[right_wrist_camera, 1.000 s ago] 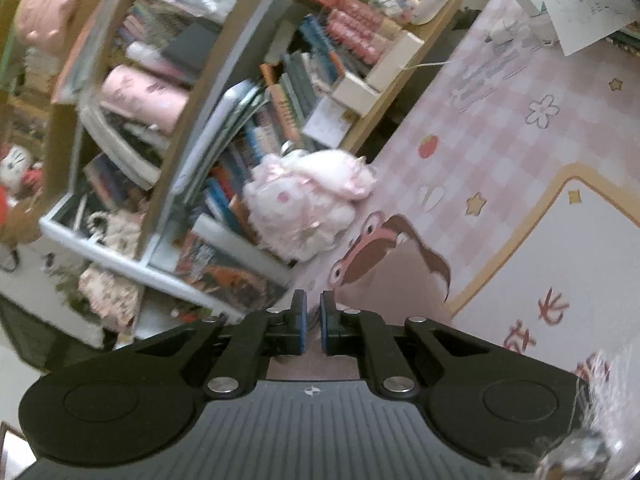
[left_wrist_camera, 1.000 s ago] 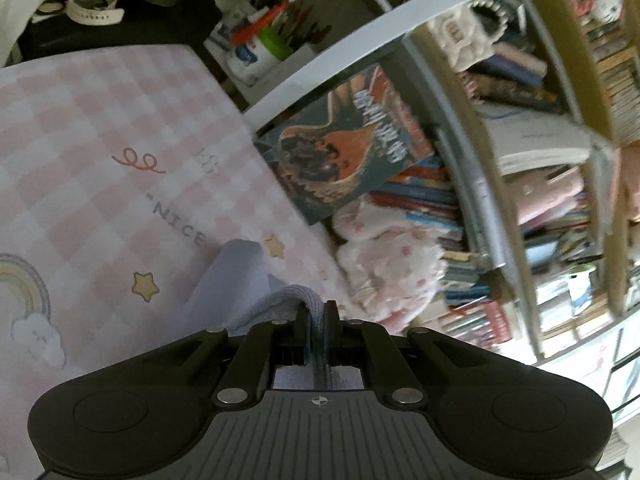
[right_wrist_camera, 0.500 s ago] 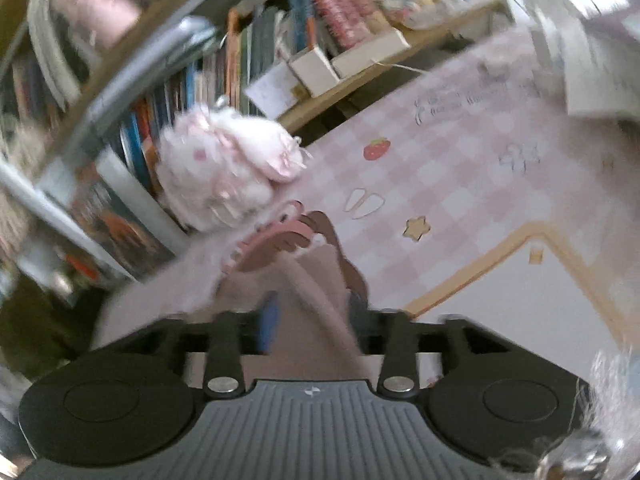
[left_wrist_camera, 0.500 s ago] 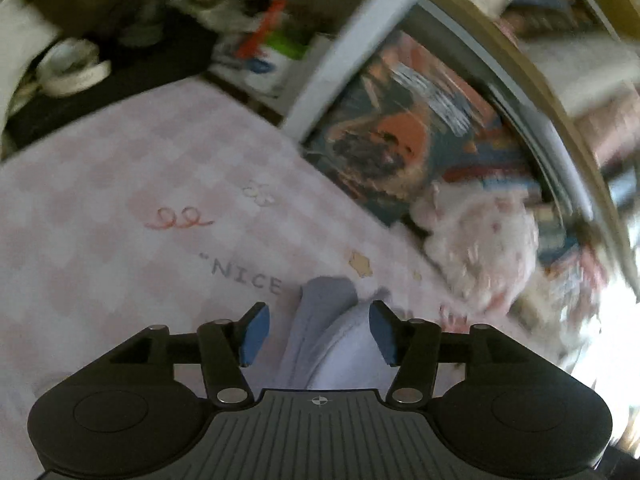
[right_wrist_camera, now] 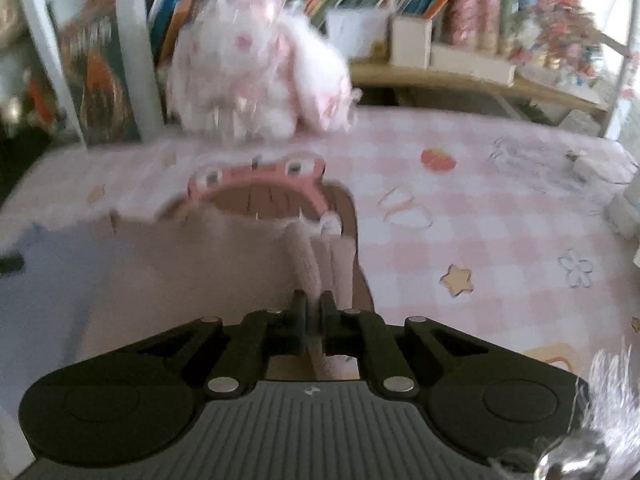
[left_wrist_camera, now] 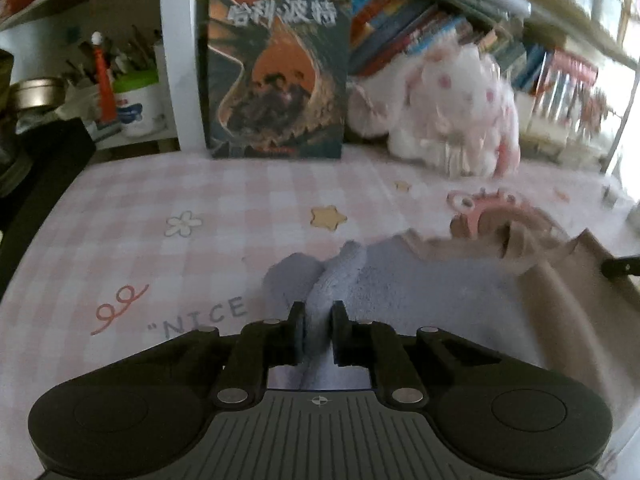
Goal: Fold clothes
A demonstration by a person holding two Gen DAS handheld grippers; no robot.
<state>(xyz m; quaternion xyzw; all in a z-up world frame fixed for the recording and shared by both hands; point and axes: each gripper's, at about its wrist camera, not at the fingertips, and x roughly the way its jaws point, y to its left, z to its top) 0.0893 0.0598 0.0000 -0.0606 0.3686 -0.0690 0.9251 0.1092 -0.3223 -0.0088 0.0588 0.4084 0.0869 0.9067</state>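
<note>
Left wrist view only: a pen cup [left_wrist_camera: 138,106] and a metal tin [left_wrist_camera: 38,90] sit beyond the far left corner of the bench, and the word "NICE" [left_wrist_camera: 204,316] is printed on the pink checked cover [left_wrist_camera: 120,208].
Right wrist view only: a strawberry print [right_wrist_camera: 438,159] and the far right stretch of the cover [right_wrist_camera: 500,240], with a wooden shelf [right_wrist_camera: 480,80] of boxes behind it.
Both views: one upright book [left_wrist_camera: 276,68] and one fluffy white-and-pink plush [left_wrist_camera: 448,120] along the far edge.
Garment: one piece, lavender fleece [left_wrist_camera: 400,280] on its left part and brown fleece [right_wrist_camera: 200,272] on its right, lying on the middle of the bench, short of the far edge; a pink trim with eyes [right_wrist_camera: 256,176] shows at its far side.
Left gripper [left_wrist_camera: 318,312]: clenched on a raised ridge of the lavender fleece, which runs forward from between the fingertips.
Right gripper [right_wrist_camera: 314,302]: pinched tight on a thin brown fold that rises straight ahead of it.
Count: two grippers, one garment, one book, one plush.
Blur: the plush and shelves smear in both views.
</note>
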